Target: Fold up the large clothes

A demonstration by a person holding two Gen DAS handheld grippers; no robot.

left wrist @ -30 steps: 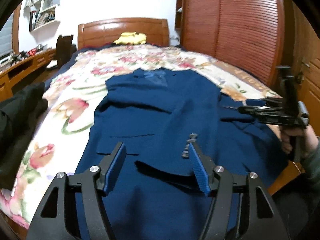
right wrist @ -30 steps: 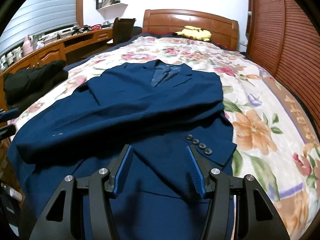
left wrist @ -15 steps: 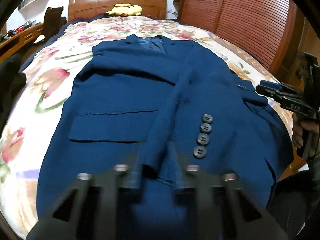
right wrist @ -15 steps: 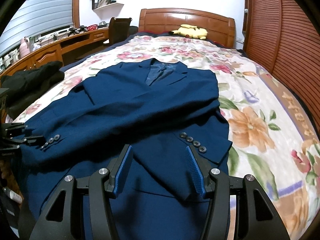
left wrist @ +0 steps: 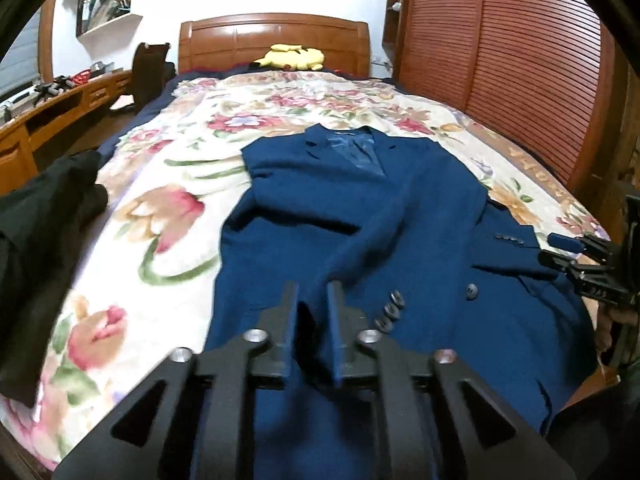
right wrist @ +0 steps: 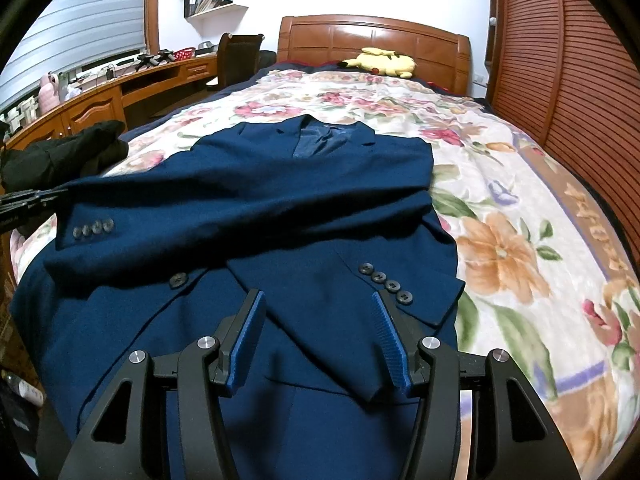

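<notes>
A navy suit jacket [left wrist: 360, 216] [right wrist: 280, 200] lies face up on the floral bedspread [left wrist: 168, 208], collar toward the headboard. Both sleeves are folded across its chest. My left gripper [left wrist: 312, 300] [right wrist: 48, 196] hovers over the left sleeve's cuff [right wrist: 92, 228]. Its jaws are opening; a ridge of sleeve cloth runs into the narrow gap, and the pads do not press on it. The cuff's buttons [left wrist: 390, 312] lie just right of the fingers. My right gripper [right wrist: 318, 312] [left wrist: 556, 251] stands open above the jacket's lower front, beside the other cuff [right wrist: 386, 284], holding nothing.
A black garment [left wrist: 44, 240] [right wrist: 64, 156] is heaped at the bed's left edge. A yellow plush toy [right wrist: 380, 62] rests by the wooden headboard [left wrist: 272, 38]. A desk [right wrist: 100, 100] and chair [right wrist: 238, 56] stand to the left, a slatted wardrobe [left wrist: 500, 60] to the right.
The left gripper closed on the sleeve cuff, drew it across the jacket toward the left side, and its jaws have now parted. The right gripper has stayed still and open.
</notes>
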